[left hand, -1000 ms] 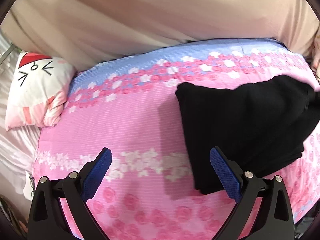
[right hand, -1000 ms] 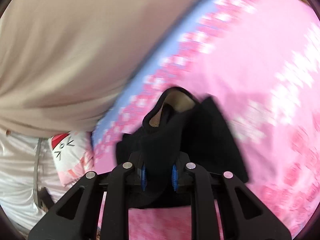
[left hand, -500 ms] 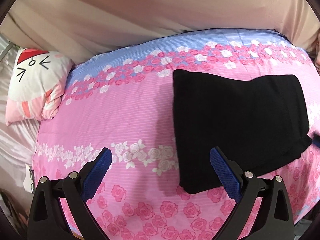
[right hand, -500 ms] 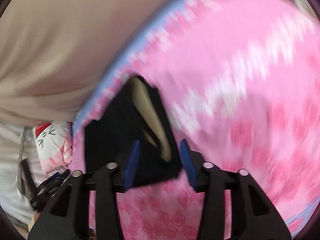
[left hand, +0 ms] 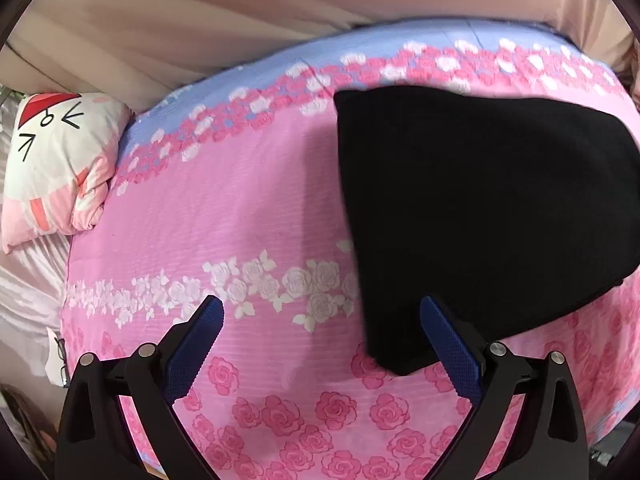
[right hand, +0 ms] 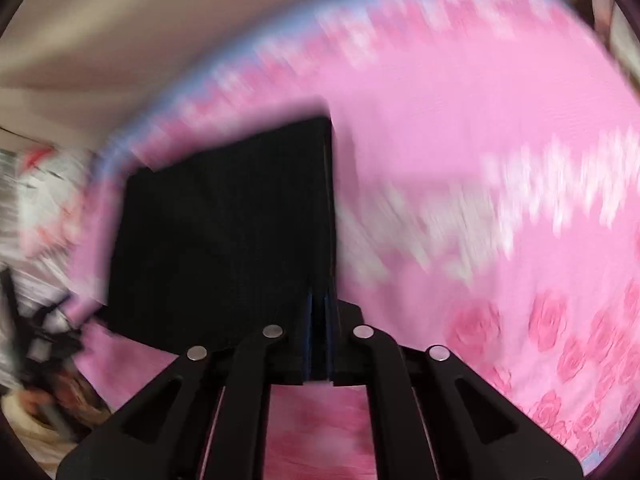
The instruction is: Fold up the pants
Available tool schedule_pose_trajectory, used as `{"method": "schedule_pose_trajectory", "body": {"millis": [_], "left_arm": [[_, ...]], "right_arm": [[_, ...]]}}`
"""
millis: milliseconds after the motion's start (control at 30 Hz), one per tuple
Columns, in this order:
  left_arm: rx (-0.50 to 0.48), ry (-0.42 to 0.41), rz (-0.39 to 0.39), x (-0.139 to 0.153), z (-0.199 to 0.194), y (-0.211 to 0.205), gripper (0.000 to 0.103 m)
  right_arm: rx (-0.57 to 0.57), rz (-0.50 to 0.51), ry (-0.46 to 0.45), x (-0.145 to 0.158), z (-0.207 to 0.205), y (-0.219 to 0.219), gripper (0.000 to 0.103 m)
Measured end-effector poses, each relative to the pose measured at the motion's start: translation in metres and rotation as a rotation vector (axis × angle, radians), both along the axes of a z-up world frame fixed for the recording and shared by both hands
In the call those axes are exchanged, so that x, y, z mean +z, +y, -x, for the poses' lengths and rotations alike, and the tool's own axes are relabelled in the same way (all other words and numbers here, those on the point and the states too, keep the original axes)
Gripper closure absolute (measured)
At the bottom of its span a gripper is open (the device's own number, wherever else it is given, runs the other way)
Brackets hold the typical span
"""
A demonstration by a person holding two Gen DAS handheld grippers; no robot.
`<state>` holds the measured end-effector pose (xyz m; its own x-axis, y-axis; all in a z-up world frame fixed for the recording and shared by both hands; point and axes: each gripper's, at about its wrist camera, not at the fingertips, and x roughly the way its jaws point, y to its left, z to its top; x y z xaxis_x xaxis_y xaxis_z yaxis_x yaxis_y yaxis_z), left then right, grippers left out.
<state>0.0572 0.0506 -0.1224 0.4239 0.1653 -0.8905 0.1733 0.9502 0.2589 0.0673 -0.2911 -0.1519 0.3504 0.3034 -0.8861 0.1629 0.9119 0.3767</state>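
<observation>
Apparently right tongs [right hand: 319,312] just closed on pants [right hand: 224,232] edge; bedspread [left hand: 240,208] leftward open.

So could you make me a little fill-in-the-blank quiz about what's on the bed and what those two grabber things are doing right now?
1. The folded pants are ____ in colour.
2. The left gripper has its jaws ____, with nothing between them.
3. The right gripper has its jaws nearly ____, at the near edge of the pants.
4. The cartoon-face pillow lies beside the ____-patterned bedspread.

Missing words: black; open; shut; rose
</observation>
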Motion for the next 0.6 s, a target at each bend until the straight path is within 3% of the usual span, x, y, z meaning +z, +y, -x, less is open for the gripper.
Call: {"method": "schedule_pose_trajectory", "body": {"millis": [100,167,200,267,333,400,500,600], "left_arm": [[-0.009,0.025,0.000,-0.014,-0.002,-0.005,0.005],[-0.022,0.007,-0.031,-0.017,0.000,-0.008,0.005],[-0.024,0.005,-0.036,-0.017,0.000,-0.008,0.005],[-0.022,0.006,-0.016,-0.017,0.000,-0.005,0.005],[-0.015,0.013,0.011,-0.016,-0.001,-0.001,0.005],[-0.016,0.019,0.041,-0.016,-0.003,0.001,0.005],[-0.031,0.033,0.044,-0.022,-0.004,0.000,0.005],[-0.032,0.045,0.071,-0.028,-0.004,0.003,0.005]], "right_arm": [[-0.084,-0.014,-0.048,0.030,0.005,-0.013,0.078],[-0.200,0.048,-0.144,0.068,0.011,-0.023,0.076],[-0.196,0.031,-0.187,0.083,0.010,-0.023,0.076],[-0.094,-0.023,-0.233,0.110,-0.012,-0.002,0.076],[0.105,-0.062,-0.188,0.118,-0.056,0.050,0.075],[0.263,-0.093,-0.174,0.111,-0.107,0.106,0.075],[0.403,-0.038,-0.072,0.083,-0.169,0.169,0.075],[0.490,0.034,0.032,0.050,-0.201,0.210,0.072]]}}
